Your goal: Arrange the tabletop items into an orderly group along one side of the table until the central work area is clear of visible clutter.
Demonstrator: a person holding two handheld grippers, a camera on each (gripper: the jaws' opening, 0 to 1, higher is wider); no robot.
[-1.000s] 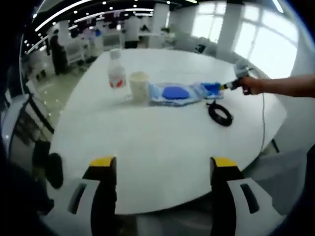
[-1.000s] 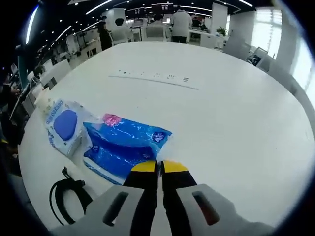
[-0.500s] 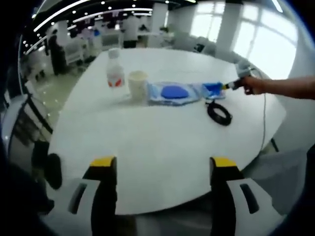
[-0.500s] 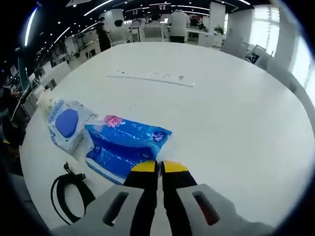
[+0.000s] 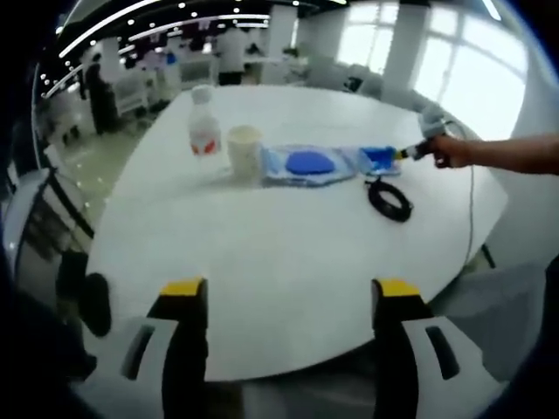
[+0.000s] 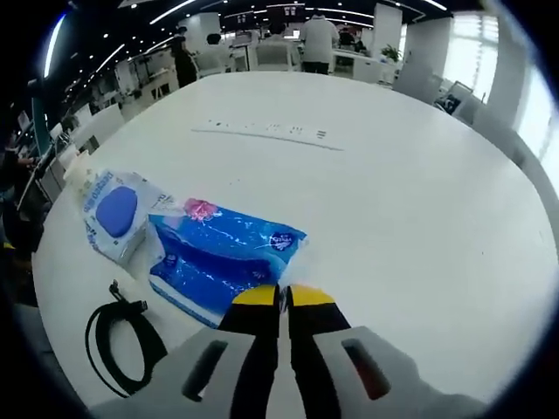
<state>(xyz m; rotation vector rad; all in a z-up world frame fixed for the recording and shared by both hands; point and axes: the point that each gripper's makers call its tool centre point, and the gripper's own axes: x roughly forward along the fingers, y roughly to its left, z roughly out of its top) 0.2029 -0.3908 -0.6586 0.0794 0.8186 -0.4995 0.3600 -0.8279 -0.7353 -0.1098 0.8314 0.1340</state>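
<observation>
Right gripper (image 6: 280,297) clenched on thin edge of blue packet (image 6: 218,262); left gripper (image 5: 286,292) released, idle. Risk: film slipping out or nudging white pouch (image 6: 118,214), coiled cable (image 6: 118,345) during drag across desk (image 6: 393,201).

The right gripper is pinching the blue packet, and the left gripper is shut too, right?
Not quite. The right gripper is pinching the blue packet, but the left gripper is open; the left gripper view shows its jaws wide apart over the white table.
</observation>
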